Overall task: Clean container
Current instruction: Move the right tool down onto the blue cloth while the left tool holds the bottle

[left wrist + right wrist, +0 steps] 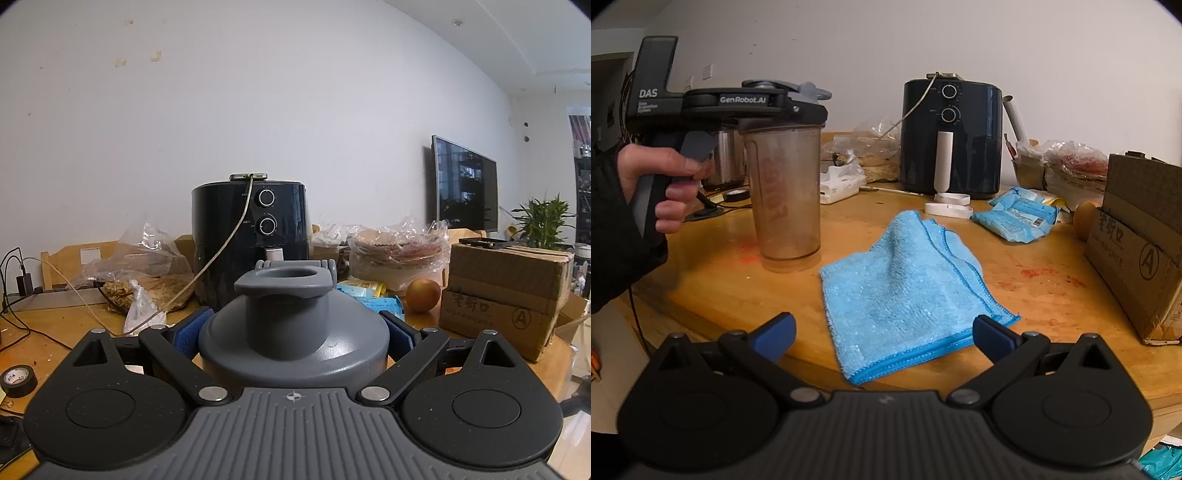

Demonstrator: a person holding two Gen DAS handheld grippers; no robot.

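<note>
Left gripper holds the shaker bottle by its lid; right gripper waits above the cloth.

The left gripper [293, 332] has its blue pads [188, 334] pressed on both sides of the grey lid [293, 328], so the jaws are pinching it. In the right wrist view, the shaker bottle [785, 199] stands upright on the wooden table [1052, 295], and a hand [670, 184] grips the handle of the left tool. The bottle wall is cloudy, with red letters on it. The right gripper [884, 332] has its jaws spread wide and holds nothing. Just in front of it lies a blue microfiber cloth [908, 291], folded, beside the bottle but not touching it. A black air fryer [951, 140] stands behind, near the wall.
</note>
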